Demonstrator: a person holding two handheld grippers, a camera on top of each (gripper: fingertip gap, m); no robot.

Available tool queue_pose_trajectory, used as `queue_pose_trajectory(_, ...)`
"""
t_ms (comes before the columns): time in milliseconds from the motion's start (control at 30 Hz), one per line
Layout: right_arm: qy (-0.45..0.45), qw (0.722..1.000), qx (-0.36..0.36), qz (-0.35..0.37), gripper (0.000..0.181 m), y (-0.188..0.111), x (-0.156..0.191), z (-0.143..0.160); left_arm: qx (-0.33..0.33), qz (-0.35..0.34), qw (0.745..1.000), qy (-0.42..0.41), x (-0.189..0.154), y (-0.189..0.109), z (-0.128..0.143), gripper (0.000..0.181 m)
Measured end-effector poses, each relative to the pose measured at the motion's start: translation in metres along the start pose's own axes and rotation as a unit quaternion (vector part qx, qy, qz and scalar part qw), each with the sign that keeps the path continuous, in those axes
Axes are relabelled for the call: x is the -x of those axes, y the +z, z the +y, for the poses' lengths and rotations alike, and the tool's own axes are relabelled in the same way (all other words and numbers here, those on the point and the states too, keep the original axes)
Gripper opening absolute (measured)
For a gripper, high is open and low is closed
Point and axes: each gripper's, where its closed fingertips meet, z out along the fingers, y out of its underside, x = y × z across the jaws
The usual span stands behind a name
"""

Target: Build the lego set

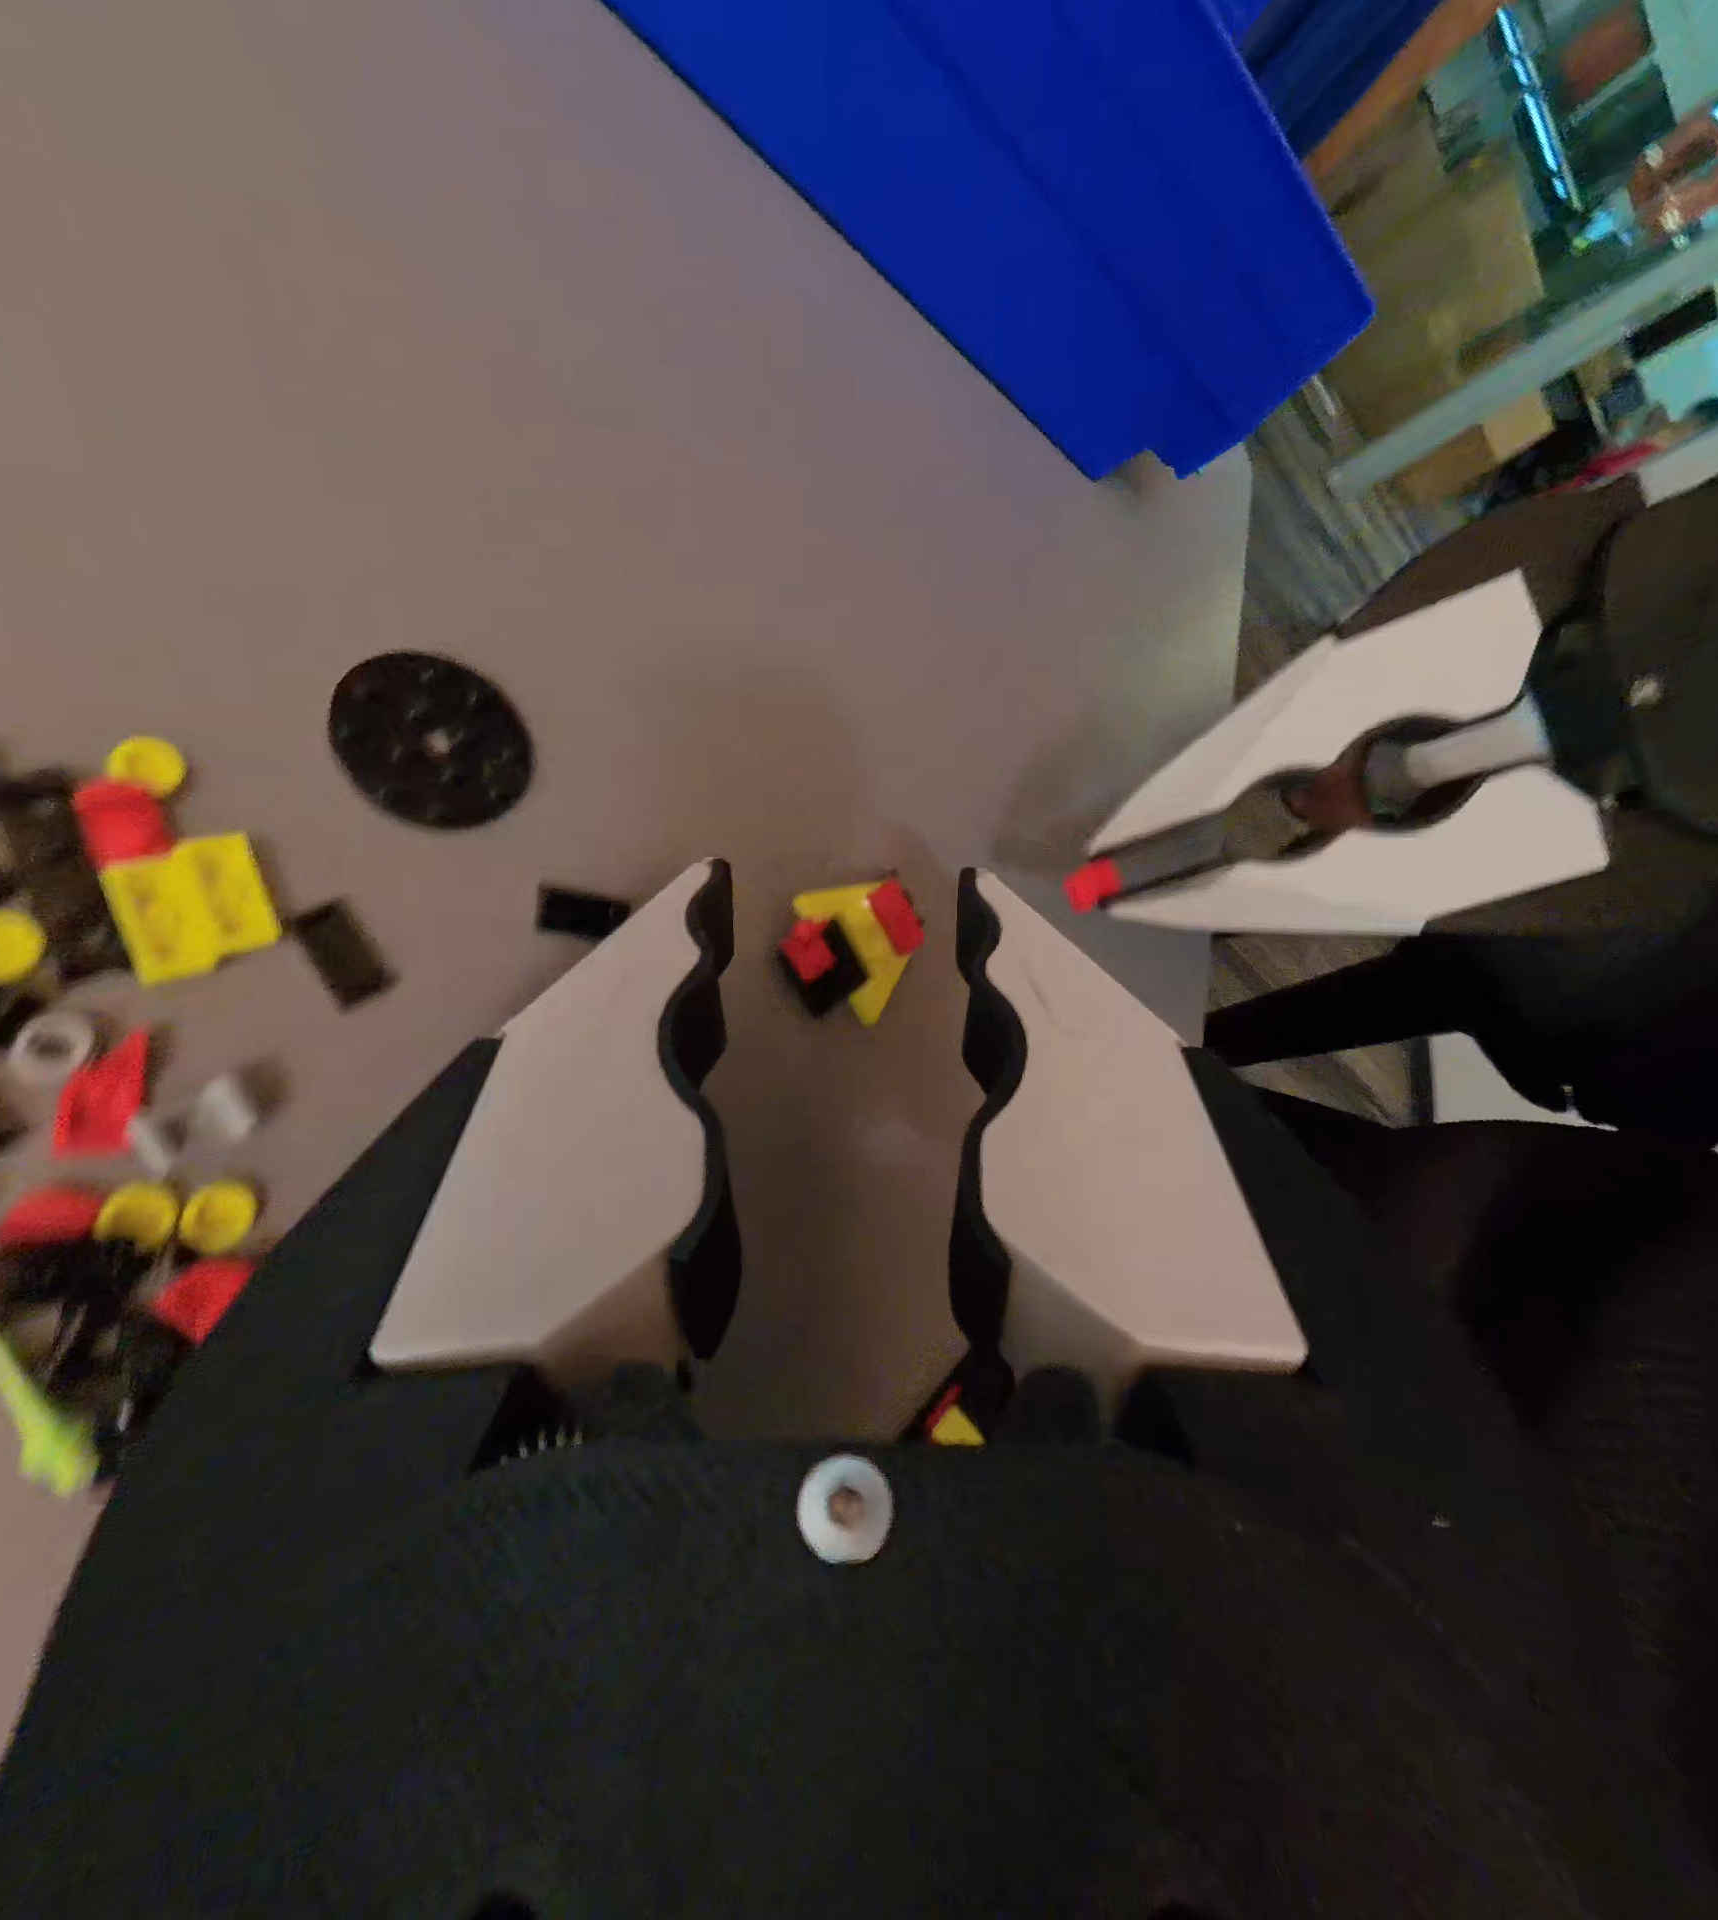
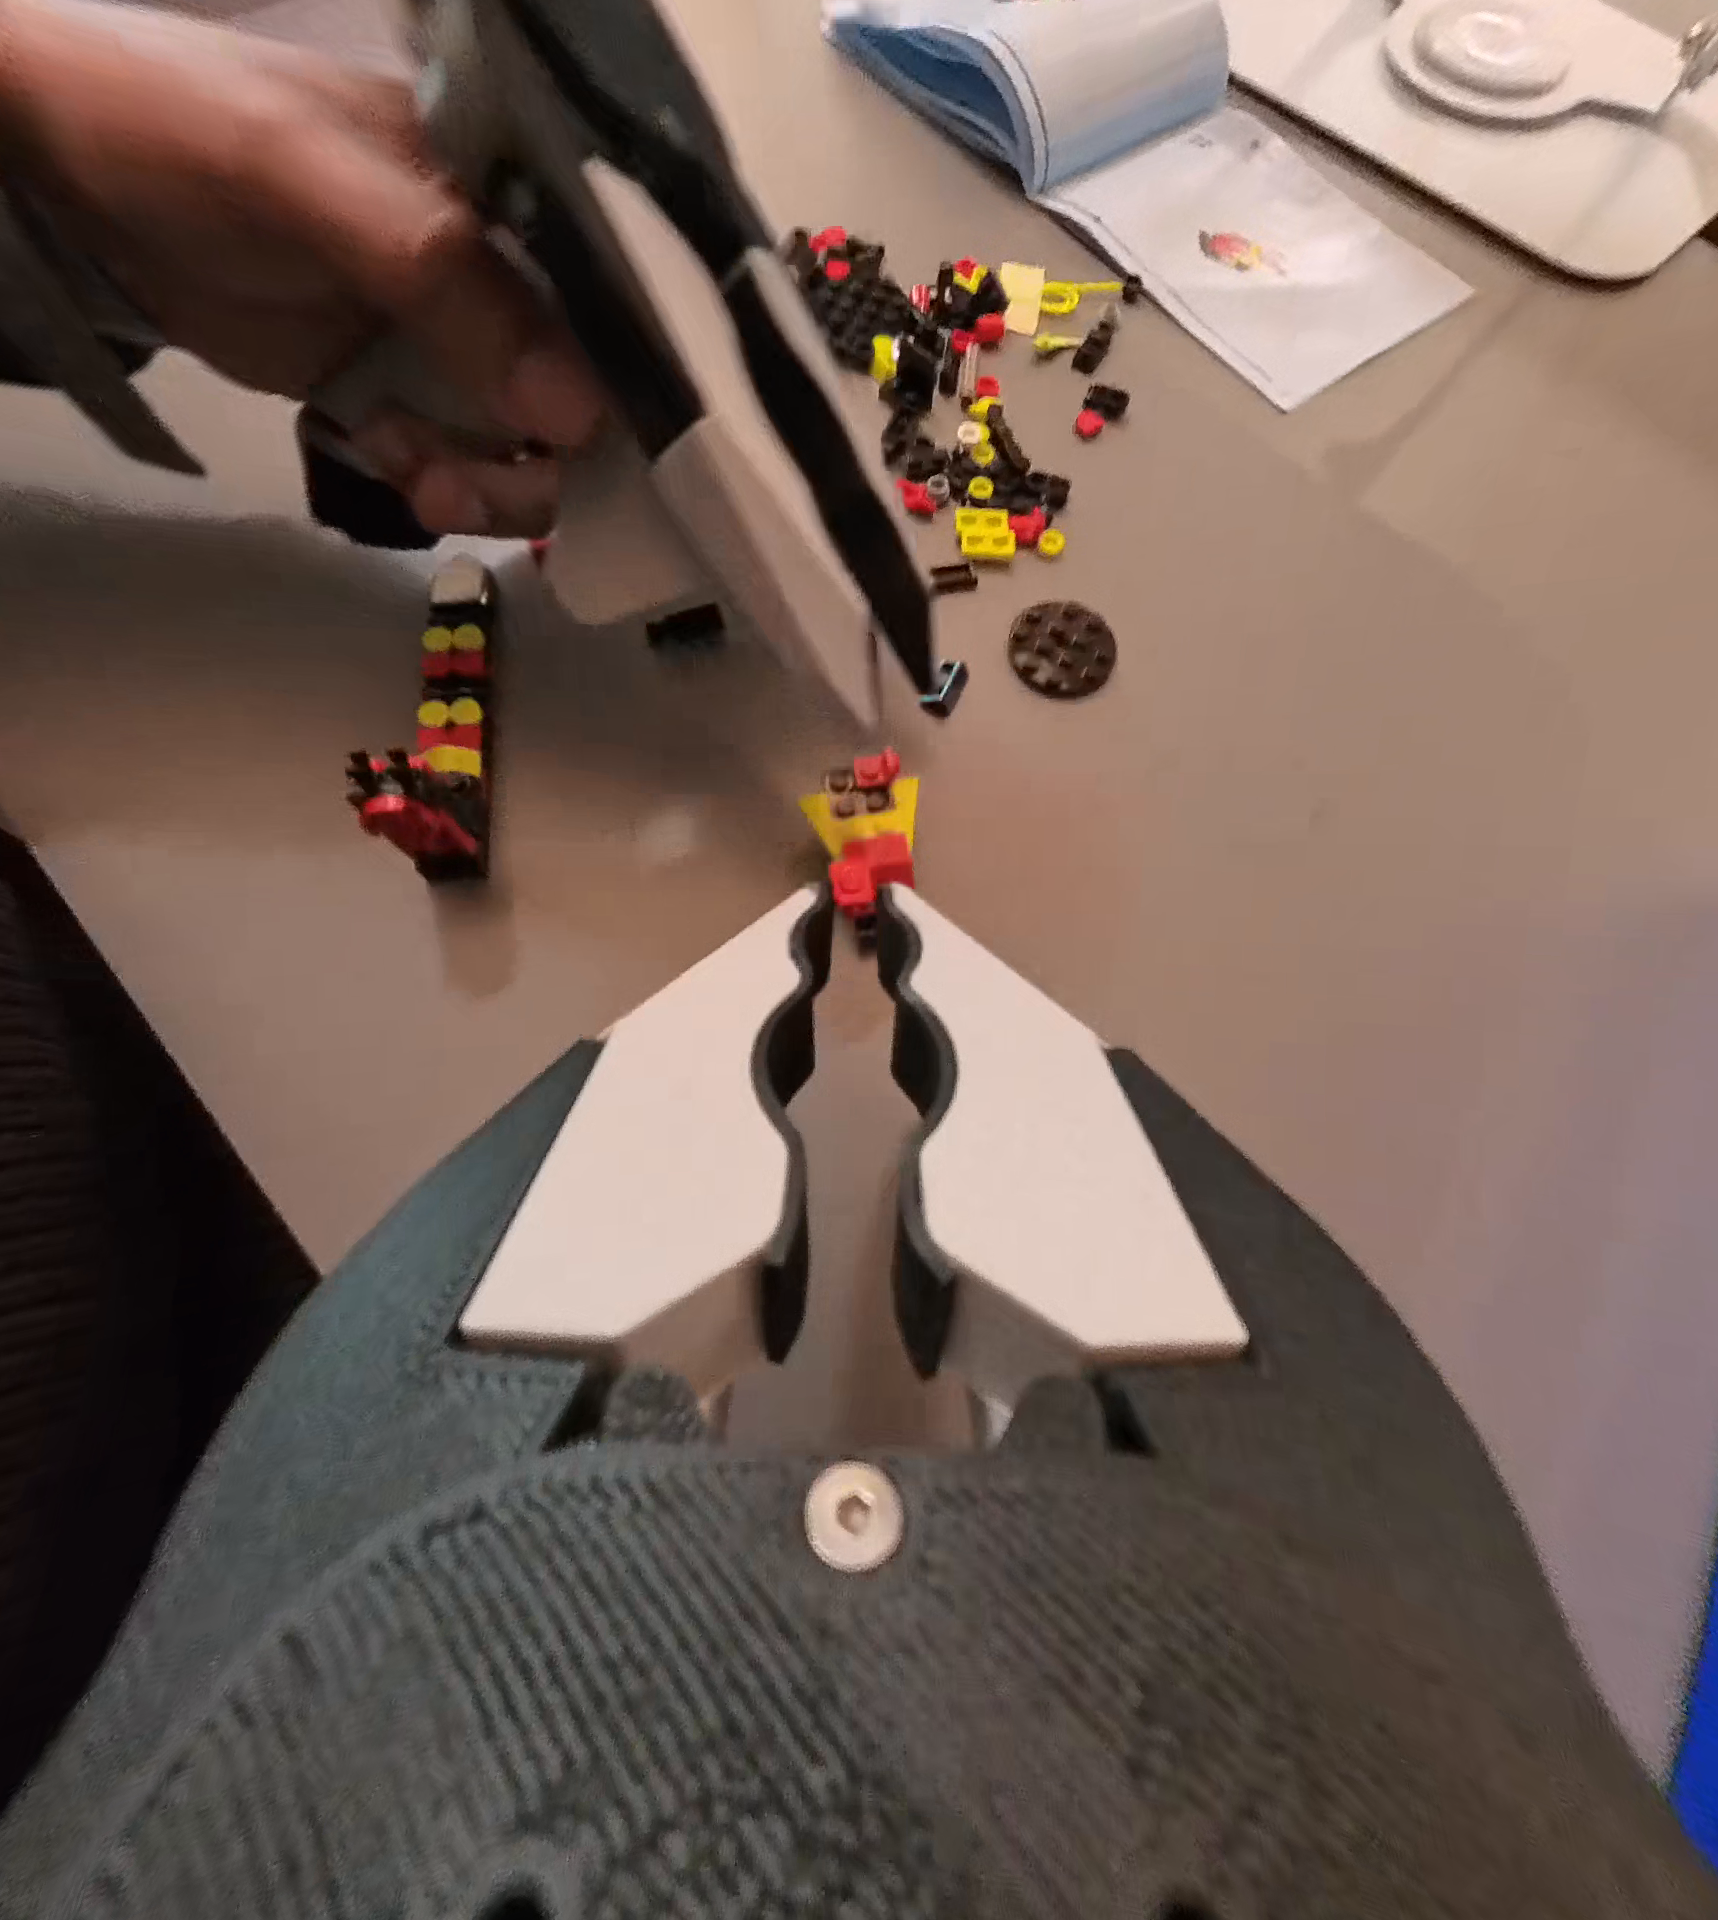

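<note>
Our left tongs stand wide apart above the worktop, and they hold nothing. Between their tips we see the small yellow, red and black assembly, which lies on the worktop. Our right tongs are narrow and grip a small red brick at their tips, just beside this assembly. The loose pieces lie in a heap farther off, near a round black plate. A long black model rests well apart.

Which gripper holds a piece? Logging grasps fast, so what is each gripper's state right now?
Left gripper: open, holding nothing, above the small yellow, red and black brick assembly.
Right gripper: closed on a small red brick.
</note>
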Motion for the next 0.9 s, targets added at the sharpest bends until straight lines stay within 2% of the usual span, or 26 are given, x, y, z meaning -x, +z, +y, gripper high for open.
queue_pose_trajectory(67,0.006,1.0,0.016,-0.007,0.007,0.001,0.004,0.009,0.038,0.018,0.999,-0.003,-0.003,0.012,-0.001,0.042)
queue_pose_trajectory(167,0.01,0.999,0.032,-0.023,0.006,0.005,0.011,0.017,0.111,0.011,0.994,-0.001,-0.001,0.022,0.014,0.038)
queue_pose_trajectory(233,0.01,0.999,0.038,-0.035,0.007,0.008,0.015,0.02,0.124,0.007,0.992,0.0,-0.003,0.021,0.02,0.033)
queue_pose_trajectory(400,0.015,0.997,0.053,-0.053,0.007,0.014,0.021,0.026,0.117,0.006,0.993,-0.034,-0.008,0.007,0.034,0.03)
queue_pose_trajectory(600,0.022,0.997,0.054,-0.058,0.007,0.016,0.019,0.028,0.104,0.074,0.988,-0.088,-0.037,-0.007,0.06,0.029)
queue_pose_trajectory(800,0.007,0.998,0.022,-0.061,0.007,0.01,0.021,0.015,0.066,0.094,0.982,-0.147,-0.034,0.0,0.055,0.03)
queue_pose_trajectory(900,-0.015,0.998,0.027,-0.047,0.007,0.012,0.022,0.014,0.061,0.115,0.975,-0.178,-0.034,0.004,0.053,0.023)
